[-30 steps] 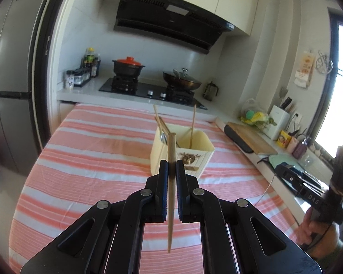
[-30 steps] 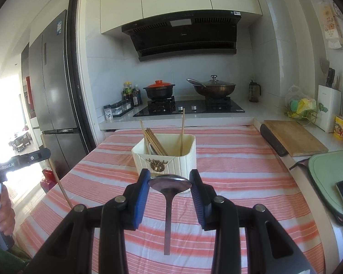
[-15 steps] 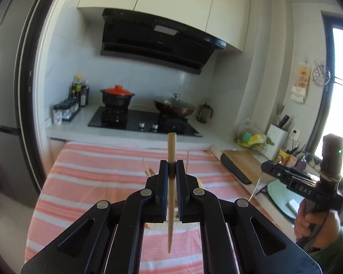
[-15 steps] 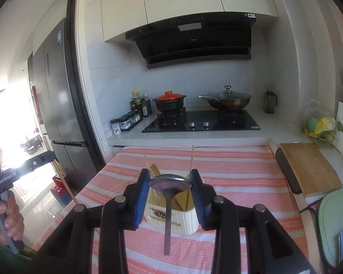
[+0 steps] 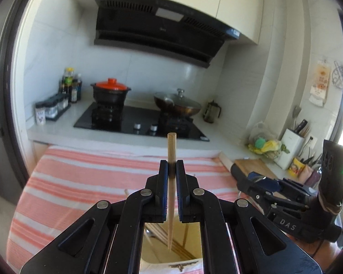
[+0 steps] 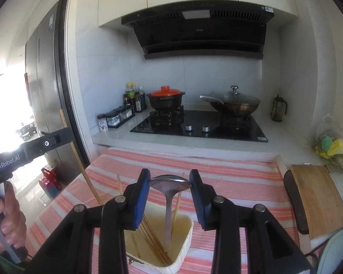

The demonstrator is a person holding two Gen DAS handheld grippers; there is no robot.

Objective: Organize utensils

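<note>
Left gripper: jaws pressed together on a chopstick, held upright; blunt end sticks up above the jaws, thin end points down over the holder.
Right gripper: jaws pinch a spoon by the sides of its bowl; bowl sits level between the blue pads, handle hangs straight down into the holder.
Holder: cream, open-topped box on the striped cloth; it sits directly below both grippers.
Inside holder: several chopsticks lean toward its left side in the right wrist view; one more stands beside the spoon handle.
Spoon handle tip: low inside the holder; whether it touches the bottom I cannot tell.
Hands: a hand grips the left gripper's handle at the left edge of the right wrist view; the right gripper's black body shows at the right of the left wrist view.
Worktop: covered by the striped cloth; a cutting board lies at its right edge.
Background: stove with a red-lidded pot and a lidded wok.
</note>
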